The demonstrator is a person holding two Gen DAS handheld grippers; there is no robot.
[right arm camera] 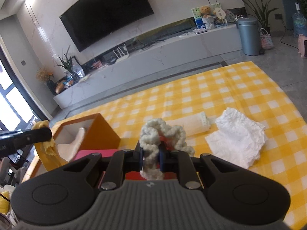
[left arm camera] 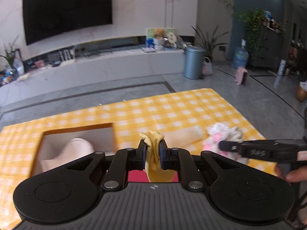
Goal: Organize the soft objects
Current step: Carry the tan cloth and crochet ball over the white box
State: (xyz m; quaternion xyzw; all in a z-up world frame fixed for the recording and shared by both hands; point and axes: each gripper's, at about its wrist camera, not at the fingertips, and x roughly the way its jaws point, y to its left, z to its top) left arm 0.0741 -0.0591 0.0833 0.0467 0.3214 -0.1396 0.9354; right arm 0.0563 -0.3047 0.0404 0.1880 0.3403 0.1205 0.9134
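The lower end of the yellow cloth (left arm camera: 153,149) is cut off behind the left gripper's body in the left wrist view, so its full length cannot be judged. A pink-red flat surface (left arm camera: 137,176) shows only as a sliver beneath that gripper; what it is cannot be told. The cream item (left arm camera: 75,150) inside the orange box (left arm camera: 76,129) is blurred and partly hidden by the box wall.

The left gripper (left arm camera: 153,149) has its blue-padded fingers pressed onto the yellow cloth, a thin, crumpled fabric bunched above the fingertips and hanging below them. The orange box stands just ahead and to the left of this gripper: rigid, straight-walled, open-topped, pale inside.

The right gripper (right arm camera: 151,155) pinches a chunky white knitted piece (right arm camera: 163,134), thick-corded and looped, with a red patch showing between the strands. It bulges above and to the right of the fingertips. Ahead of this gripper lies a cream rolled cloth (right arm camera: 193,123), cylindrical, on its side. Right of the tool sits a crumpled white cloth (right arm camera: 239,134) with a crinkled surface, resting on a flat white sheet. All lie on the yellow checked tablecloth (right arm camera: 230,88).

Both grippers are held low above the tabletop and roughly level. In the left wrist view the right gripper enters side-on from the right, with dark fingertips of the holding hand (left arm camera: 293,176) just visible at the frame edge.
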